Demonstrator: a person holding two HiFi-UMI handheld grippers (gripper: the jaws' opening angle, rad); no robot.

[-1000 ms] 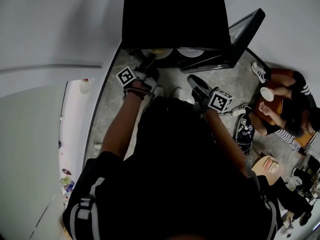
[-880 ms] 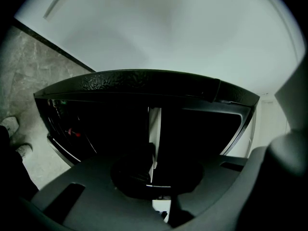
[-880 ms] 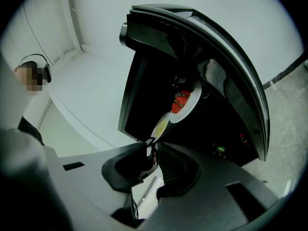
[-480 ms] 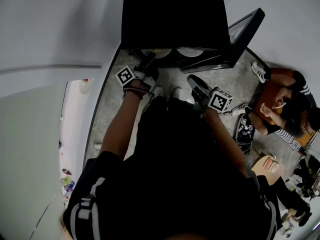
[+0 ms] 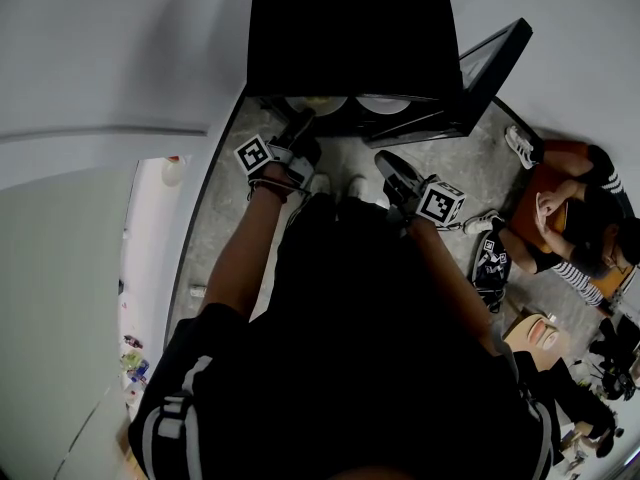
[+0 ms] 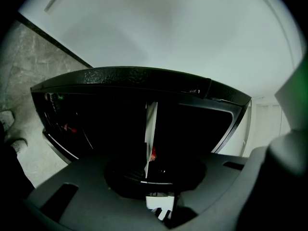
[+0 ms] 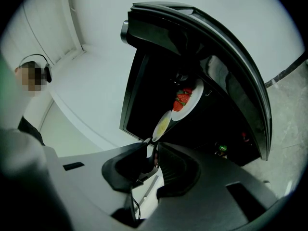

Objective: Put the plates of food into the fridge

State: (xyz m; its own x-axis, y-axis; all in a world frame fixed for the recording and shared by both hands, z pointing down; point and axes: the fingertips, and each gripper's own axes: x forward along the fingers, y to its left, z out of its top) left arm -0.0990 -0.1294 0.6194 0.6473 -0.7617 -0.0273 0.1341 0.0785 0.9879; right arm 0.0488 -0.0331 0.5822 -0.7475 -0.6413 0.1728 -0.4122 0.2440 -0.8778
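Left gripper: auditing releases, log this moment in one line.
left gripper: jaws just opening, round white plate between | right gripper: open, empty | black fridge: open

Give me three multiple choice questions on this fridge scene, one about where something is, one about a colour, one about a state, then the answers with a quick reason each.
1. Where are the strawberry plate and the yellow-food plate relative to the fridge?
A. on top of it
B. inside it
C. underneath it

2. What colour is the fridge?
A. black
B. white
C. red

3. How does the fridge door stand?
A. shut
B. taken off
C. open

Answers:
1. B, since the right gripper view shows both plates in the fridge's dark interior.
2. A, since its casing is black in every view.
3. C, since the head view shows the door swung out to one side, leaving the front open.
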